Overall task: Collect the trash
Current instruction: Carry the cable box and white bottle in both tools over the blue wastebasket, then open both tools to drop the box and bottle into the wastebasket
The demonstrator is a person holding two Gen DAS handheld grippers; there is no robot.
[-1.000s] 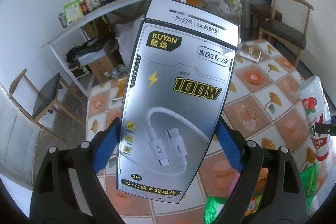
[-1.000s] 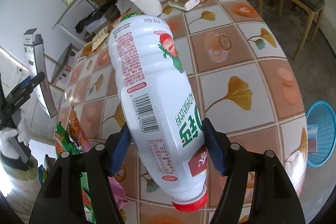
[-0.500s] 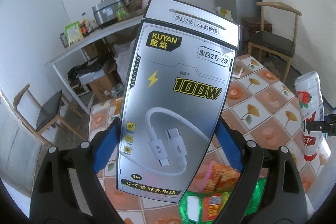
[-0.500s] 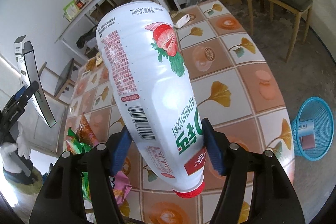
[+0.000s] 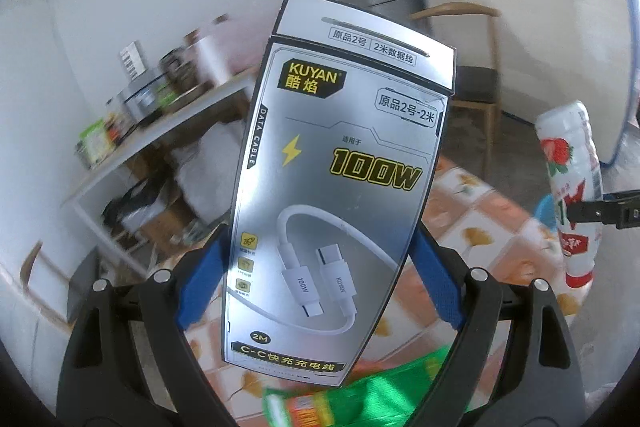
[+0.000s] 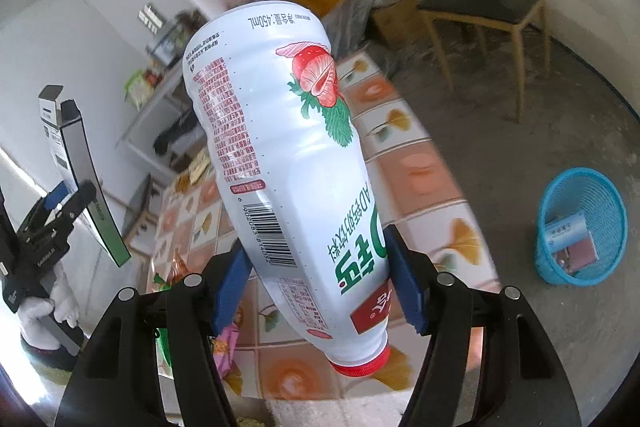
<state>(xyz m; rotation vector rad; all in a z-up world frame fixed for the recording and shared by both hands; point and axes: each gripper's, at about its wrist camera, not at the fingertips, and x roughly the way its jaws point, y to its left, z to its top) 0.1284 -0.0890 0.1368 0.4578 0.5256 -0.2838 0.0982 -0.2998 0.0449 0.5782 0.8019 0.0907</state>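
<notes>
Left tool [image 5: 318,279] of mine clamps a silver cardboard cable box [image 5: 340,187] upright; my right tool [image 6: 316,291] grips a white strawberry-print plastic bottle [image 6: 288,163], cap-down, above the tiled table [image 6: 416,163], blue mesh basket [image 6: 580,227] lower right.

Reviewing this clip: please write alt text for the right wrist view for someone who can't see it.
The right hand-held gripper clamps a white strawberry-drink bottle, red cap toward the camera, above a tiled table. A blue basket with some trash in it sits on the floor at right; at far left the left hand-held gripper holds a cable box.
</notes>
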